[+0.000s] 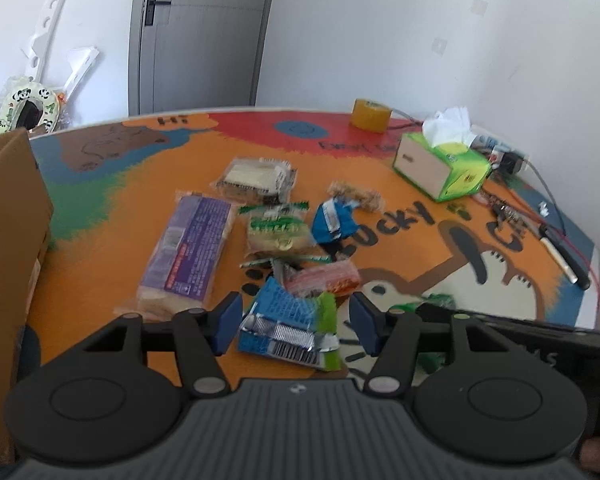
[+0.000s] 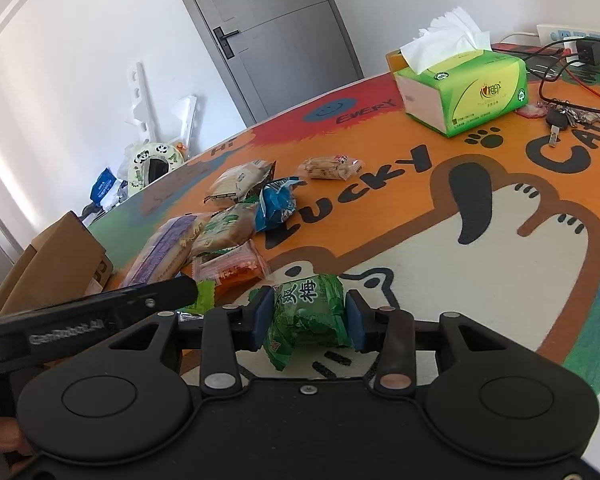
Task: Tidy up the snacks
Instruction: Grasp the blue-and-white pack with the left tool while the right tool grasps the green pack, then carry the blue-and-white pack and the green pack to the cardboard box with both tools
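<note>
Table: round table (image 2: 440,264) with an orange cartoon cat print and "LUCKY" lettering, carrying the snacks.
Box: brown cardboard box (image 1: 8,216) at the table's left edge.
Tissues: green tissue box (image 2: 466,88) at the far side, a white sheet sticking up.
Long pack: purple long biscuit pack (image 1: 188,248) lies left of the snack cluster.
Left gripper: left gripper (image 1: 292,322), jaws spread wide on either side of a blue-and-green foil snack packet (image 1: 290,328) that lies on the table; no contact visible.
Right gripper: right gripper (image 2: 308,320), jaws pinching a green plum candy packet (image 2: 310,316) from both sides, near the table's front edge.
Other snacks: orange-red wrapped snack (image 2: 234,268) just beside the blue-and-green packet; small blue crumpled packet (image 1: 332,222) mid-cluster.
</note>
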Tool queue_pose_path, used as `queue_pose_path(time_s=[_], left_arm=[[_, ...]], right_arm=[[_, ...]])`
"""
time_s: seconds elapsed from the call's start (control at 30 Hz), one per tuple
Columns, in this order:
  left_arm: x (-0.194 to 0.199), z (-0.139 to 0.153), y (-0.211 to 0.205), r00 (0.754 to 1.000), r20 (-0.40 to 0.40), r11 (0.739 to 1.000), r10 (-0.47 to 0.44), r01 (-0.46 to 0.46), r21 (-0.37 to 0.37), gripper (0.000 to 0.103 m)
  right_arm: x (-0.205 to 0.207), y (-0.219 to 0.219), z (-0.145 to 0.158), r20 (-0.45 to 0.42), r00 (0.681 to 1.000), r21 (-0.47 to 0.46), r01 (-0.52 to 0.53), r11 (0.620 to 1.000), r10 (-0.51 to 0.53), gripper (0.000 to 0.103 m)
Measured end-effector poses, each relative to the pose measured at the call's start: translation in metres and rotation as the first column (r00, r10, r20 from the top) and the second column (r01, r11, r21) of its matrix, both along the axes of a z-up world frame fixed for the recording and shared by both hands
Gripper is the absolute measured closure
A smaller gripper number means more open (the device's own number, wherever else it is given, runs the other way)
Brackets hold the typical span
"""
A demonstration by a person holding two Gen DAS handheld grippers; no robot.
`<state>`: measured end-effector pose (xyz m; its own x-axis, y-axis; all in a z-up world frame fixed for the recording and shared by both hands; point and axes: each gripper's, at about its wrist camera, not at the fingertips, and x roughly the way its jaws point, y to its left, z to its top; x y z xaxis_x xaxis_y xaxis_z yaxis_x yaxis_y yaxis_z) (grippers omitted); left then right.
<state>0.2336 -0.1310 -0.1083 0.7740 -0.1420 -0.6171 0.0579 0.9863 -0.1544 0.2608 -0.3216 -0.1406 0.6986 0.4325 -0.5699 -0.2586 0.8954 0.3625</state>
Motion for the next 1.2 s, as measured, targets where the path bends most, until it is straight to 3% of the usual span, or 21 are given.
queue_pose_path(time_s=[0.23, 0.33, 0.4, 1.2], left_arm=[[0.003, -0.013, 0.005, 1.000, -0.028, 1.000, 0.009, -0.009, 0.005, 0.047], [0.002, -0.012, 0.005, 1.000, -0.028, 1.000, 0.012, -0.012, 0.009, 0.056], [0.001, -0.012, 0.007, 0.999, -0.037, 1.000, 0.013, -0.013, 0.002, 0.069], [-0.052, 0.061, 0.039, 0.990, 0.129, 0.998, 0.055, -0.050, -0.034, 0.071]], right_arm=[[0.000, 0.011, 0.001, 0.022, 1.000, -0.058, -0.001, 0.998, 0.002, 0.059], [-0.001, 0.013, 0.001, 0.028, 1.000, -0.077, 0.002, 0.997, 0.000, 0.060], [-0.001, 0.013, 0.002, 0.024, 1.000, -0.077, -0.006, 0.997, 0.008, 0.064], [-0.035, 0.045, 0.059, 0.147, 0.988, -0.042, -0.039, 0.998, 0.045, 0.066]])
